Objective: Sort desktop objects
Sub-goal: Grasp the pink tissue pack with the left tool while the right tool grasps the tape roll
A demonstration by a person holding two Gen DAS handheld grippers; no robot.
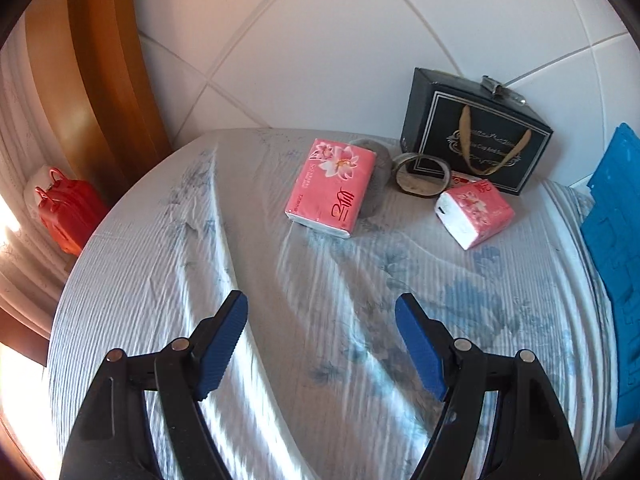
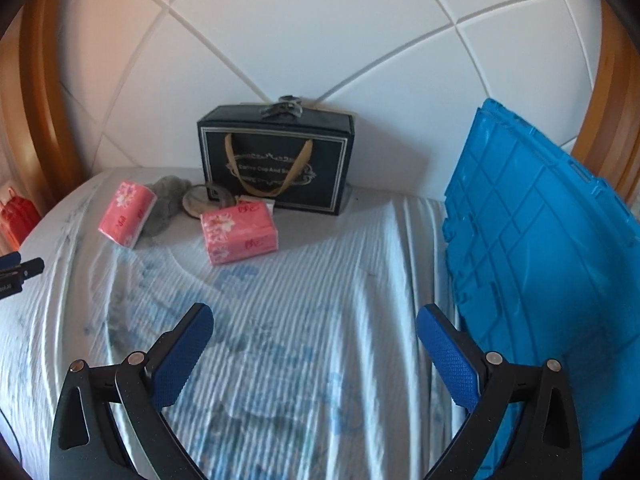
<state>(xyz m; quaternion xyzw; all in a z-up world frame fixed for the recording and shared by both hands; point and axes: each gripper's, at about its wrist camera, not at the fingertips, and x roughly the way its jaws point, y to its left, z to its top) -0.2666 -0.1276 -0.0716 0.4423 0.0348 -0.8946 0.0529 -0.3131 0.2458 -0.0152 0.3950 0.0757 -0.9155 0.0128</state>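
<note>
Two pink tissue packs lie on the striped cloth: one (image 1: 332,188) (image 2: 127,214) to the left, one (image 1: 476,213) (image 2: 239,232) nearer the black gift bag (image 1: 476,132) (image 2: 276,160). A tape roll (image 1: 420,176) (image 2: 200,200) and a grey cloth (image 1: 376,184) (image 2: 166,202) lie between them. My left gripper (image 1: 322,312) is open and empty, well short of the packs. My right gripper (image 2: 316,326) is open and empty, beside the blue crate (image 2: 536,264) (image 1: 612,248).
A white tiled wall (image 2: 320,40) stands behind the table. A wooden frame (image 1: 108,80) and a red bag (image 1: 68,212) are at the left, off the table. The left gripper's tip shows at the right wrist view's left edge (image 2: 16,270).
</note>
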